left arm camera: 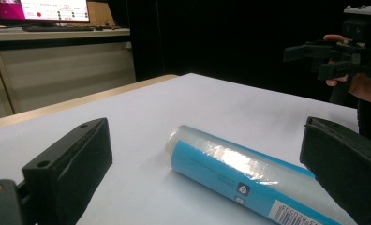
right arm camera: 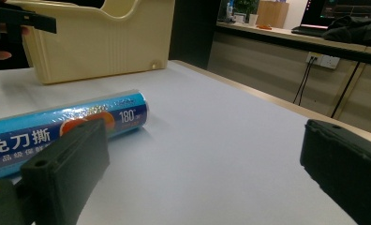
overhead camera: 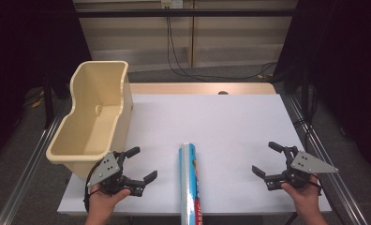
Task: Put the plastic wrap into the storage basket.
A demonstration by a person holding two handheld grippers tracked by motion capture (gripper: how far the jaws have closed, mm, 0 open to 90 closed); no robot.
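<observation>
Approach step, judged: both tongs, left (overhead camera: 136, 165) and right (overhead camera: 268, 162), gape wide and empty either side of the blue film roll (overhead camera: 189, 183), which lies flat at the desk's (overhead camera: 230, 122) near edge. Next move likely calls for closing in on the roll before lifting toward the cream bin (overhead camera: 97, 117).

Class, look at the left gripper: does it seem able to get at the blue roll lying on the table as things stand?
Probably yes. The left gripper is open and faces the blue roll, with bare white table between them. The cream bin stands off to its other side.
</observation>
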